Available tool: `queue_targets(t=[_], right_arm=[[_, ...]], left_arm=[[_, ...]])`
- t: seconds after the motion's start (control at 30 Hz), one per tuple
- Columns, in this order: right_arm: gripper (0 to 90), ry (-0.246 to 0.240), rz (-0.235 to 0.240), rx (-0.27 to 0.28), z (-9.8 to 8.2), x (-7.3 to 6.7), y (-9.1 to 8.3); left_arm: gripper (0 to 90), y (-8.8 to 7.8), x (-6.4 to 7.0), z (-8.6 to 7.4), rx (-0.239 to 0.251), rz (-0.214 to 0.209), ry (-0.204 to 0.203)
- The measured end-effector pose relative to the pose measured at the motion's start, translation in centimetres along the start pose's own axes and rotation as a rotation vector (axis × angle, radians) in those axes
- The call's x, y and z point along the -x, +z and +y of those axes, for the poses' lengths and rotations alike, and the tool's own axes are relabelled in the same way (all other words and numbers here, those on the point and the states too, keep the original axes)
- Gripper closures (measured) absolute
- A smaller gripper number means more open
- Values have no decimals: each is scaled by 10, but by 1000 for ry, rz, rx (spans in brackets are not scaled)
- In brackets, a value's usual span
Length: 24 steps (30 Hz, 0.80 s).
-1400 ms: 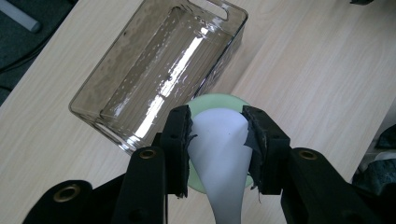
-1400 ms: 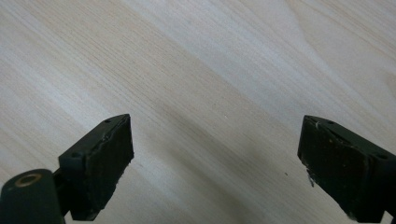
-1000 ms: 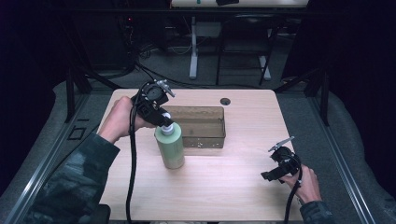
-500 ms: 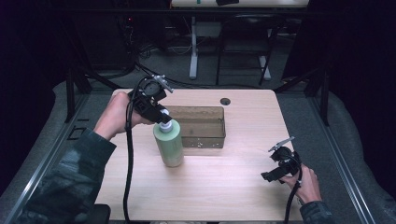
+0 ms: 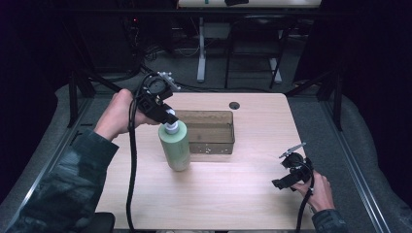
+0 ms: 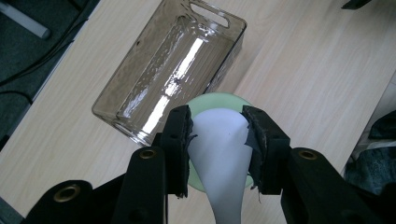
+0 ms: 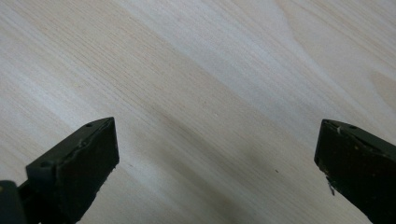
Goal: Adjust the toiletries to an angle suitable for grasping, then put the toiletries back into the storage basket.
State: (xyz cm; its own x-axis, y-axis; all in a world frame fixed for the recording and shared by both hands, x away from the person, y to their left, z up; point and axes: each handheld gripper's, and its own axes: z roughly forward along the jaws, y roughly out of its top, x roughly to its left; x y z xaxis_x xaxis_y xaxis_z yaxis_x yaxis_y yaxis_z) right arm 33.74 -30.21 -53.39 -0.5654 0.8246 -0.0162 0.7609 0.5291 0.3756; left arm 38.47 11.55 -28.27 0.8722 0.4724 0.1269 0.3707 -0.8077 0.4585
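Gripping the white cap [image 6: 219, 154] of the green bottle [image 5: 175, 145], your left tongs [image 6: 217, 140] are clamped tight; lift straight, drop it into the clear bin [image 5: 214, 132] at frame centre; right tongs [image 7: 215, 168] gape empty.

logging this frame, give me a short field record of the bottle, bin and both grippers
held item: pale green plastic bottle with white cap, upright on the light wooden table
left gripper: shut on the cap
container: clear brownish rectangular plastic bin, empty, right beside the bottle
right gripper: open, low over the table's right front, holding nothing
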Motion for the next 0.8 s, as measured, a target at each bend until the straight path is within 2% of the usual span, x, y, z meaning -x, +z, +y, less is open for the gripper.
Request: queue_targets(t=[0.3,0.47,0.8], right_arm=[[0,-1,-1,3,0,0,0],[0,17,9,5,0,-1,0],[0,12,7,3,0,0,0]], left_arm=[[634,-8,0,5,-2,9,12],[633,-12,0,8,-7,7,20],[633,-22,0,15,-7,15,35]])
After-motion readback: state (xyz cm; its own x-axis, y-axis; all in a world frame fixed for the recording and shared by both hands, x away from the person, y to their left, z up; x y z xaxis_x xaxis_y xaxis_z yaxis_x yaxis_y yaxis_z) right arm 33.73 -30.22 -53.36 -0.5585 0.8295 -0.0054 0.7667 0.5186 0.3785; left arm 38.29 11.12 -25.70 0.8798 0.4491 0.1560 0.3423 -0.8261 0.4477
